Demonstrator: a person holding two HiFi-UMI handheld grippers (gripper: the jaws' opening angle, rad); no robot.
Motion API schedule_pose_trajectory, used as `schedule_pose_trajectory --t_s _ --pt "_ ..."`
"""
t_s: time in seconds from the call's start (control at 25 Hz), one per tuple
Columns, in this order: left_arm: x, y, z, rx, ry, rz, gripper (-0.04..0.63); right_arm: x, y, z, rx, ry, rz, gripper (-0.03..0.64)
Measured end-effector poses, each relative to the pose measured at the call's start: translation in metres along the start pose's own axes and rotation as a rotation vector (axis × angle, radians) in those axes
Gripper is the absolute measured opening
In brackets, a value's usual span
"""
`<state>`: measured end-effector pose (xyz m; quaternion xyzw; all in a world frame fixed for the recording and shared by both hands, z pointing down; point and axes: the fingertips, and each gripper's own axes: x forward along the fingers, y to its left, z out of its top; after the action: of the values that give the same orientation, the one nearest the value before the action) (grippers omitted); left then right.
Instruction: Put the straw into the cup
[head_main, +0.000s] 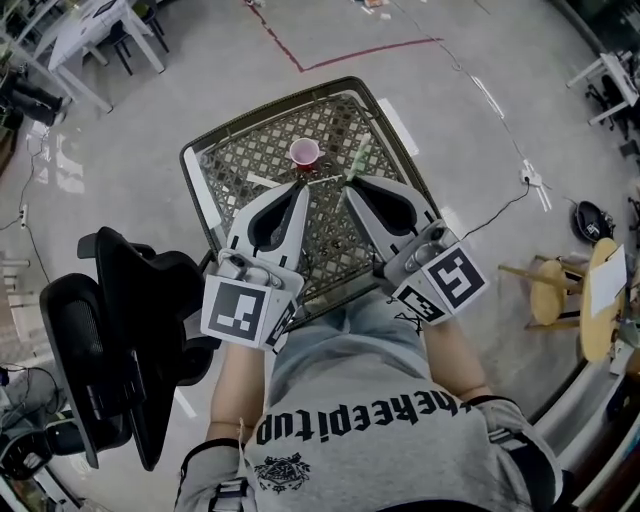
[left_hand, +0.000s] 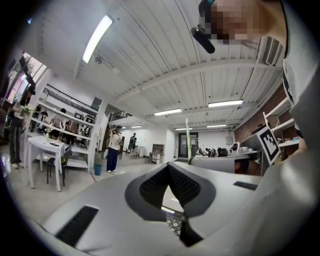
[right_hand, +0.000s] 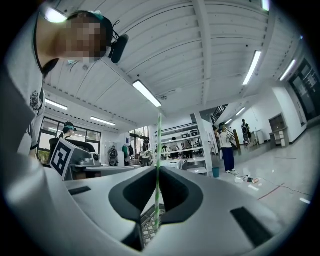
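A small pink cup (head_main: 305, 152) stands upright on the far part of the metal mesh table (head_main: 262, 150). My right gripper (head_main: 350, 186) is shut on a thin green-and-white straw (head_main: 357, 160), which sticks up past the fingertips, just right of the cup. In the right gripper view the straw (right_hand: 158, 165) runs upright between the closed pads. My left gripper (head_main: 300, 186) sits just in front of the cup; its jaws meet at the tips with nothing held. From the left gripper view (left_hand: 168, 168) the straw (left_hand: 187, 137) shows beyond the jaws.
A pale strip (head_main: 262, 181) lies on the mesh left of the grippers. A black office chair (head_main: 130, 340) stands close on the left, a wooden stool (head_main: 550, 290) on the right. A cable (head_main: 500, 205) trails on the floor. People stand by distant shelves (left_hand: 114, 147).
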<state>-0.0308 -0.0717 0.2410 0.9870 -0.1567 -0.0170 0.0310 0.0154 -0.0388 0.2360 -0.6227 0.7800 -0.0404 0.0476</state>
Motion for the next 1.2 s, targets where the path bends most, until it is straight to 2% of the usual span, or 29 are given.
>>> schedule_pose_trajectory --t_s 0.44,1.2 --pt "0.03 0.007 -0.001 -0.017 0.013 0.093 0.031 0.017 -0.035 0.004 0.024 0.011 0.091 0.043" --pt "0.061 0.02 -0.01 -0.02 0.0 0.33 0.031 0.052 -0.078 -0.01 0.069 0.056 0.33 0.043"
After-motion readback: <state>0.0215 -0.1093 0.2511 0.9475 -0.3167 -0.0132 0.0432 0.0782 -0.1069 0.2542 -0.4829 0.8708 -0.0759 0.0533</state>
